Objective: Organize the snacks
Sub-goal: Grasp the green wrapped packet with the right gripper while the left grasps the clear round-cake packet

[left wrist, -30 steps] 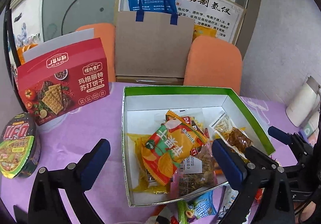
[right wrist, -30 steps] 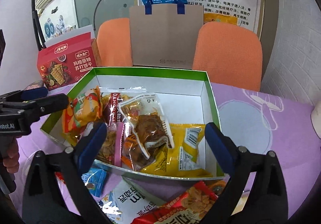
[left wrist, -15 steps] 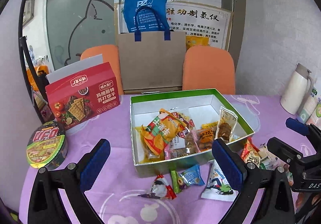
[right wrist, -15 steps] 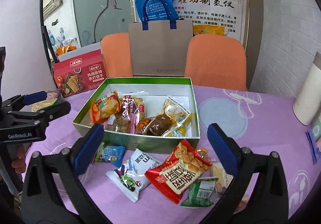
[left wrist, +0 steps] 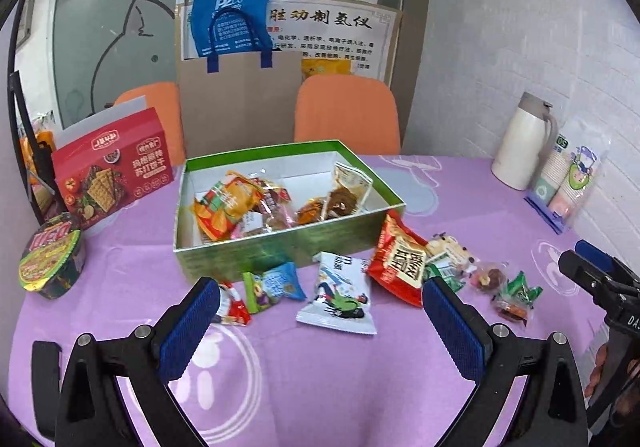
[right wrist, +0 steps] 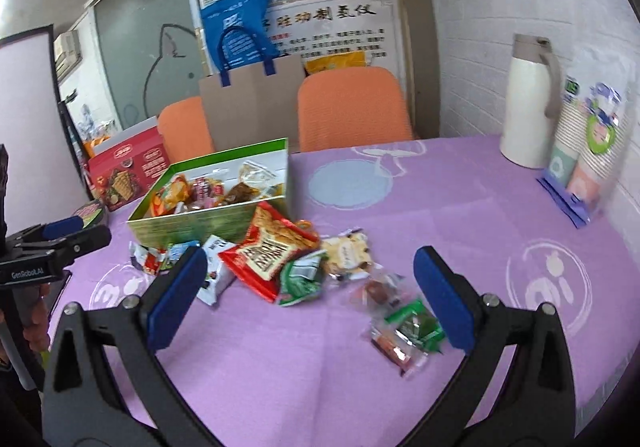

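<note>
A green open box (left wrist: 280, 243) (right wrist: 192, 221) holds several snack packets on the purple table. In front of it lie loose snacks: a red packet (left wrist: 398, 261) (right wrist: 270, 247), a white packet (left wrist: 340, 293), a blue-green packet (left wrist: 272, 285), a small red one (left wrist: 234, 305) and green and clear packets (right wrist: 408, 331). My left gripper (left wrist: 320, 317) is open and empty, held back above the table before the loose snacks. My right gripper (right wrist: 310, 293) is open and empty, near the green packets; it also shows at the right edge of the left wrist view (left wrist: 600, 275).
A red cracker box (left wrist: 112, 171) and a noodle bowl (left wrist: 50, 255) stand left of the green box. A white thermos (right wrist: 528, 103) and wrapped paper cups (right wrist: 588, 151) stand at the right by the wall. Two orange chairs (left wrist: 346, 111) and a paper bag (left wrist: 240, 99) are behind.
Both grippers have pulled back and up from over the box. The loose snacks in front of it and the right side of the table have come into view. Both stay open.
</note>
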The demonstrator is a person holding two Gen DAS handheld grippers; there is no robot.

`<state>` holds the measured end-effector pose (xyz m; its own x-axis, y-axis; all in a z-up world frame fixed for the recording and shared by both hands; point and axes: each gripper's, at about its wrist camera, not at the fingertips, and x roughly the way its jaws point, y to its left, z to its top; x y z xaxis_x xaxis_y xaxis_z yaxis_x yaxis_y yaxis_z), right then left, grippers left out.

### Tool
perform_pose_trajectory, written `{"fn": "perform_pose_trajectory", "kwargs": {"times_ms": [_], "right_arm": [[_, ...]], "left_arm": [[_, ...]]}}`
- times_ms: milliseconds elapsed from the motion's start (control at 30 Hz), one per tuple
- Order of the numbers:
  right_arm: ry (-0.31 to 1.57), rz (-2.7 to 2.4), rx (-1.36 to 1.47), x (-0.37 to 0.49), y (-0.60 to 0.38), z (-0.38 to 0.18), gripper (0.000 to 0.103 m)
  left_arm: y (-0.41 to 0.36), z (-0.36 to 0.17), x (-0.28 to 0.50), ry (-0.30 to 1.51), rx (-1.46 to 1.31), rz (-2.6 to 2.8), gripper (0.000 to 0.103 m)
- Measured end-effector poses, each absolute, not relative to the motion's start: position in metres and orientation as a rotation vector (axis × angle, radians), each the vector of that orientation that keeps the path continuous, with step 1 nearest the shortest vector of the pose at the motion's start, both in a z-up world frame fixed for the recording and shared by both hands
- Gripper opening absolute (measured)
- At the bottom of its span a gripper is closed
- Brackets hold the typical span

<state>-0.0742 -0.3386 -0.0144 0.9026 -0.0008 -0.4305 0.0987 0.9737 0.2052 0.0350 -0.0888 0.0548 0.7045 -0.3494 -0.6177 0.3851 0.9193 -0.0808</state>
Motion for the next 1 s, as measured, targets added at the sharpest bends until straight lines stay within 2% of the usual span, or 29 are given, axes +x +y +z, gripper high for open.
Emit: {"fn": "perform_pose_trajectory", "kwargs": {"times_ms": [333, 567, 633, 667, 700, 733, 800, 867, 900, 1000], "right_arm": [[0.636, -0.191, 0.206, -0.076, -0.377, -0.076, 0.103], [0.676, -0.1, 0.109, -0.045, -0.371, -0.097, 0.102], [0.686, -0.08, 0.081, -0.038, -0.37, -0.101, 0.102], [0.702, -0.059, 0.081, -0.035, -0.371, -0.104, 0.092], [0.725, -0.037, 0.086, -0.034, -0.372, -0.107, 0.065], [0.738, -0.039, 0.088, -0.034, -0.373, -0.11, 0.053], [0.725, -0.019, 0.127, -0.043, -0.379, -0.111, 0.042], [0.708, -0.007, 0.158, -0.054, -0.384, -0.111, 0.026], [0.702, -0.016, 0.165, -0.059, -0.387, -0.111, 0.022], [0.699, -0.024, 0.174, -0.071, -0.395, -0.111, 0.02]], "left_arm": [[-0.141, 0.027, 0.027, 0.763, 0.063, -0.55, 0.103], [-0.18, 0.034, 0.025, 0.743, 0.142, -0.626, 0.102], [-0.192, 0.035, 0.028, 0.744, 0.155, -0.641, 0.098], [-0.198, 0.035, 0.031, 0.747, 0.158, -0.65, 0.094], [-0.204, 0.035, 0.033, 0.752, 0.161, -0.662, 0.093], [-0.212, 0.034, 0.036, 0.76, 0.166, -0.676, 0.089], [-0.226, 0.029, 0.042, 0.778, 0.176, -0.692, 0.085], [-0.244, 0.022, 0.047, 0.799, 0.188, -0.716, 0.083], [-0.253, 0.019, 0.049, 0.809, 0.195, -0.726, 0.082], [-0.284, 0.008, 0.055, 0.84, 0.216, -0.757, 0.082]]}}
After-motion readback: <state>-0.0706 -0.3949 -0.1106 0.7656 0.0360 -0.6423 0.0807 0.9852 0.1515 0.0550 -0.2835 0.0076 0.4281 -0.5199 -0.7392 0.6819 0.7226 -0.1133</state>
